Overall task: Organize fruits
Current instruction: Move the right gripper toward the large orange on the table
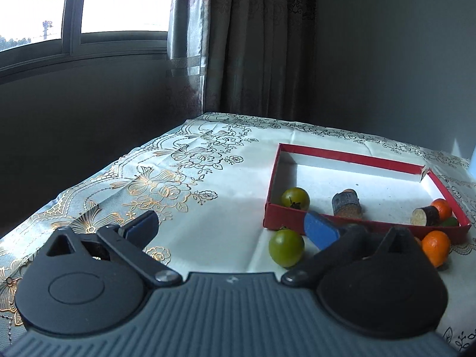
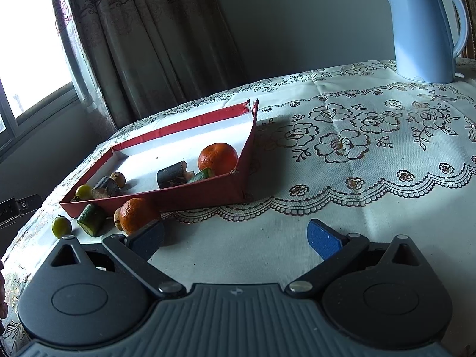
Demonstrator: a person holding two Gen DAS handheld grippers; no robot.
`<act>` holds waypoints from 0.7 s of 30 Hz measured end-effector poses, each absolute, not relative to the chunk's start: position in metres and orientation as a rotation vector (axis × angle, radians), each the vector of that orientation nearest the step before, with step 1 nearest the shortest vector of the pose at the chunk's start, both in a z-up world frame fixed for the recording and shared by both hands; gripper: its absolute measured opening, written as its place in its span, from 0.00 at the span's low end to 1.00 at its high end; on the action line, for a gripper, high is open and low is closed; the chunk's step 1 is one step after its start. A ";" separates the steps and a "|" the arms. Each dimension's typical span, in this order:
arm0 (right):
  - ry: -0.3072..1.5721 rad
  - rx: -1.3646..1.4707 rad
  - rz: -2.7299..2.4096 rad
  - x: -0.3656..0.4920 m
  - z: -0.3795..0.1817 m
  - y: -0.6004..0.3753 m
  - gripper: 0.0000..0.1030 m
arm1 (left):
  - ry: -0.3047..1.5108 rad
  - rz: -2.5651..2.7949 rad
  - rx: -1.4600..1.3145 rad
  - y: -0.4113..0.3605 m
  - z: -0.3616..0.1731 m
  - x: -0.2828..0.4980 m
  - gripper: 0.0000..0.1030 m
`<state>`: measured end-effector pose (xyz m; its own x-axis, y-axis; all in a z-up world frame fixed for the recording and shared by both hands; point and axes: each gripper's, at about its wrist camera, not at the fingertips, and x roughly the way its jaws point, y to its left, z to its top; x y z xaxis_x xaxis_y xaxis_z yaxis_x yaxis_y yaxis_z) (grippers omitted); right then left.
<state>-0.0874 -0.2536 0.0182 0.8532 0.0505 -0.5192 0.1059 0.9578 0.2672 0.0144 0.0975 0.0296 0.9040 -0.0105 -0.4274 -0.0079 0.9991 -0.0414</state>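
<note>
Shallow red box (image 2: 205,192) with white floor, round oranges, green fruits, both grippers' jaws apart, empty

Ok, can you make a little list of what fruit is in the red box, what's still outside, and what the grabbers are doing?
box: red tray on flowery tablecloth
inside: big orange, green tomato, dark cut pieces
outside: green tomato, small orange, cucumber piece
left gripper: open, empty
right gripper: open, empty
also: blue kettle

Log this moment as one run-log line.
left gripper: jaws open, empty | right gripper: jaws open, empty | box: some fruit inside | green fruit, orange: outside box
</note>
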 end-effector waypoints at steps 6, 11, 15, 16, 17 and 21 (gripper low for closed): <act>0.495 0.116 0.044 -0.092 0.026 -0.217 1.00 | 0.500 0.053 -0.056 0.121 0.011 0.015 1.00; 0.507 -0.061 0.127 -0.080 0.027 -0.181 0.99 | 0.532 0.030 -0.120 0.133 0.007 0.017 1.00; 0.516 -0.154 0.171 -0.068 0.025 -0.164 0.86 | 0.564 0.033 -0.155 0.137 0.004 0.023 1.00; 0.529 -0.164 0.179 -0.065 0.025 -0.162 0.77 | 0.566 0.030 -0.161 0.139 0.003 0.023 1.00; 0.546 -0.169 0.187 -0.061 0.024 -0.160 0.68 | 0.569 0.027 -0.164 0.139 0.003 0.024 1.00; 0.570 -0.178 0.193 -0.051 0.021 -0.157 0.58 | 0.574 0.023 -0.164 0.138 0.003 0.024 1.00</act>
